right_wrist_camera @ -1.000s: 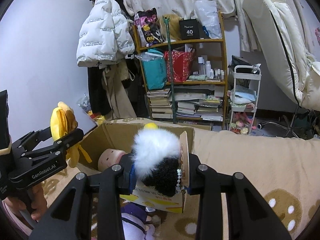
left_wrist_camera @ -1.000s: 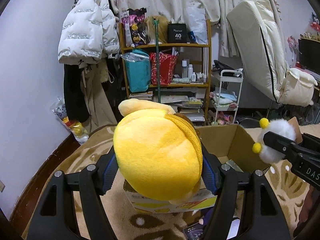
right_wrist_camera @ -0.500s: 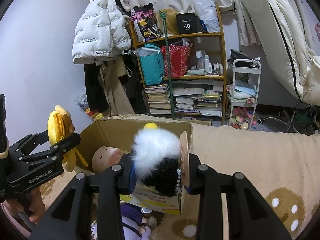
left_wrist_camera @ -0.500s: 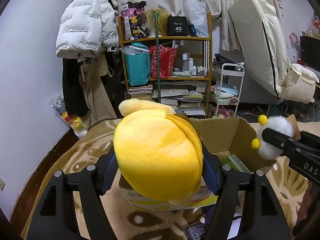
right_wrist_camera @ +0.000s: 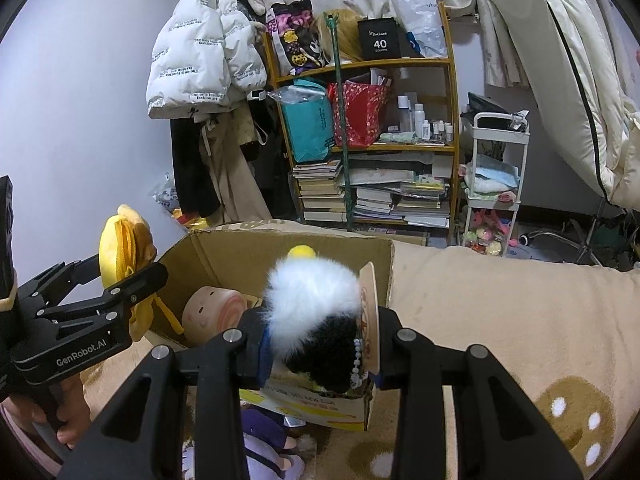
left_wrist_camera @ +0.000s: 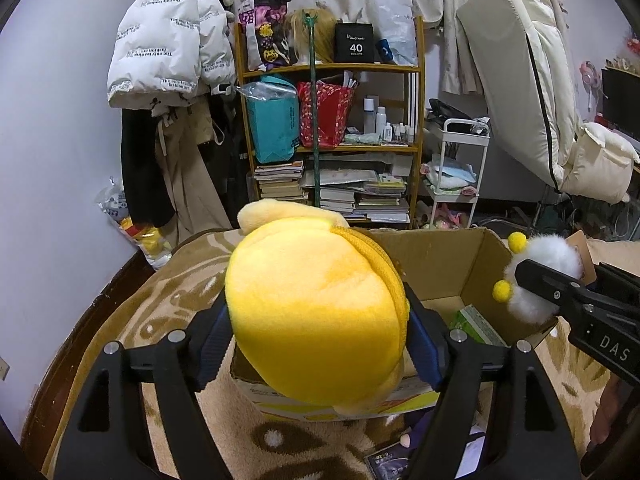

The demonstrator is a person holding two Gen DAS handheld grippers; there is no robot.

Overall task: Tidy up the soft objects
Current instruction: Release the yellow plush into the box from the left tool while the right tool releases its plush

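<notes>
Yellow plush [left_wrist_camera: 316,320], round and smooth, clamped in the left gripper [left_wrist_camera: 318,330]; right gripper [right_wrist_camera: 320,340] squeezes a white-and-black fluffy toy [right_wrist_camera: 316,308], upright above the cardboard box [right_wrist_camera: 280,252].

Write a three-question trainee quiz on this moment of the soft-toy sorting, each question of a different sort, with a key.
1. True or false: the left gripper holds the yellow plush.
2. What does the right gripper clamp? A) a book B) the black-and-white fluffy toy C) nothing
3. Fill in: the pink round-faced plush lies inside the ____.

Key: 1 true; 2 B; 3 cardboard box.
</notes>
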